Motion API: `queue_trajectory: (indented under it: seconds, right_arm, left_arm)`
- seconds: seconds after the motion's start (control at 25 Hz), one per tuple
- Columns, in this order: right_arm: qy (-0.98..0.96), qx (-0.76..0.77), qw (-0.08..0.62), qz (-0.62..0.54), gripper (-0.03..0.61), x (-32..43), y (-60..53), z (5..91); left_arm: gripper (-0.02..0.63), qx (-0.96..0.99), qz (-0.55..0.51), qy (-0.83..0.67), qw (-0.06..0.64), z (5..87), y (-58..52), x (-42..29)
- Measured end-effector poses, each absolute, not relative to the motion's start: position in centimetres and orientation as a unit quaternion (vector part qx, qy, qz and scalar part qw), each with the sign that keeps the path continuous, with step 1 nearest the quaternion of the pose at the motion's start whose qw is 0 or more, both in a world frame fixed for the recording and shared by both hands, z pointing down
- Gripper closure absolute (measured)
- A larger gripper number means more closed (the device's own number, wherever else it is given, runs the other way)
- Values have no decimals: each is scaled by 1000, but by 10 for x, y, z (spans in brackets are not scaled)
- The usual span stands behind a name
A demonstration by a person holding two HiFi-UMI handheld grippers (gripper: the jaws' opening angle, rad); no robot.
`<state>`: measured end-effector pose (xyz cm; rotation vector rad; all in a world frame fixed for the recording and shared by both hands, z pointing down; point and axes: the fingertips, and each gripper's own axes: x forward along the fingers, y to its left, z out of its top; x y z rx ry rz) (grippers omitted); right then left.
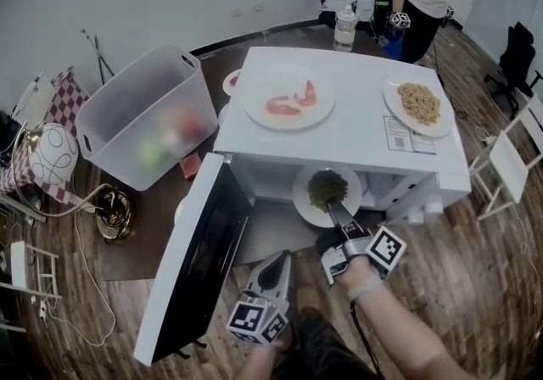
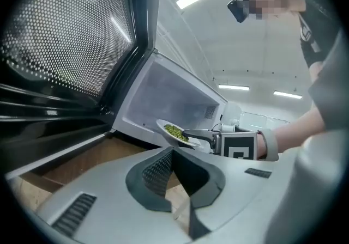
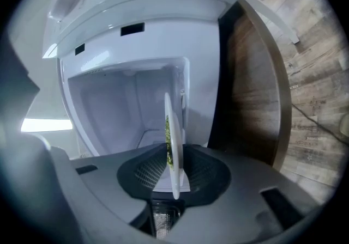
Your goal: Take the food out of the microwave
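Your right gripper (image 1: 335, 210) is clenched on the near rim of the plate of green vegetables (image 1: 309, 203), one jaw over the rim and one under it. The plate hangs in the mouth of the white microwave (image 1: 356, 145), at your 12 o'clock, half out of the cavity and roughly level. Your right forearm comes in from 5 o'clock and the gripper points level into the opening, rolled onto its side.

Your left gripper (image 1: 277, 263) sits at 7 o'clock of the right one, close in front of you. It points at the opening beside the open door (image 1: 199, 268), jaws closed together on nothing. The door swings out toward 7 o'clock over the wooden tabletop (image 1: 153, 230).

On top of the microwave stand a plate of shrimp (image 1: 288, 121) at 11 o'clock and a plate of fried rice (image 1: 397, 113) at 1 o'clock. A clear plastic bin (image 1: 127, 111) stands at 10 o'clock.
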<state>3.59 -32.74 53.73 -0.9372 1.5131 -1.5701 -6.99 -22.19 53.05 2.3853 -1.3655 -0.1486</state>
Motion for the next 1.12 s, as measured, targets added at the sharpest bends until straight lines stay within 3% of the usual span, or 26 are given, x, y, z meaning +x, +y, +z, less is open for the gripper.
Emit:
queue_trajectory:
  seconds: [0.16,1.12]
  right_arm:
    - [600,-362,378,-605,511,37,-330,531]
    - [614,-354,387,-590,520,44,-286,517]
  left_arm:
    - [612,850,-50,-487,195,528,-221,-68]
    - [612,858,-46,-477,185,513,-197,-68]
